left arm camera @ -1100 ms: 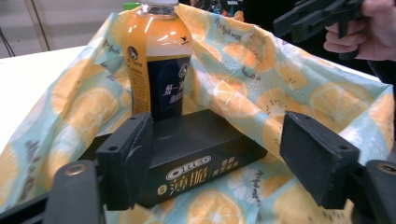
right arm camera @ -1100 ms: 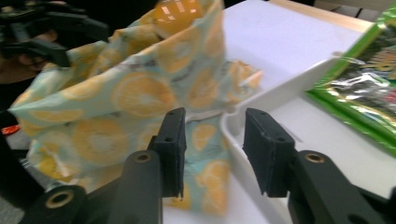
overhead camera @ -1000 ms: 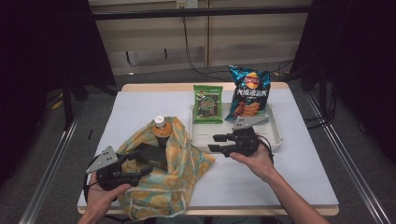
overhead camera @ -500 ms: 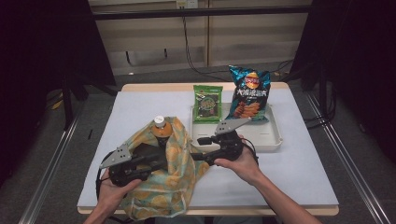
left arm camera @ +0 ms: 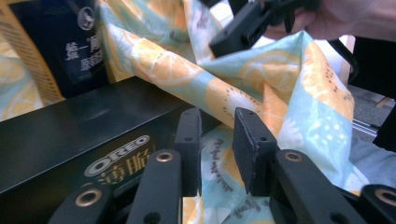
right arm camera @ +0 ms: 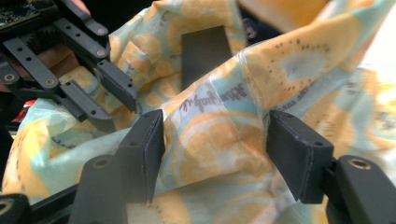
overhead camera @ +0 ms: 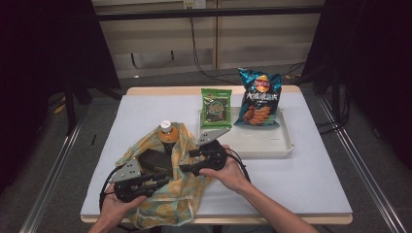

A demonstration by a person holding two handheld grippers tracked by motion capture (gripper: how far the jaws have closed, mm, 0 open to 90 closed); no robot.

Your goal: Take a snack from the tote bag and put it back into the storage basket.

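Step in hand: opening the bag (overhead camera: 180, 194), lower left. Left gripper (left arm camera: 217, 140) clamps its edge; right gripper (right arm camera: 215, 140) straddles cloth, jaws apart, having just widened. Next: pinch, spread.

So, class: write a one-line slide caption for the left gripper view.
Left gripper nips an edge of the fruit-print cloth bag beside a black Oreo box, while the right gripper works the fabric beyond.
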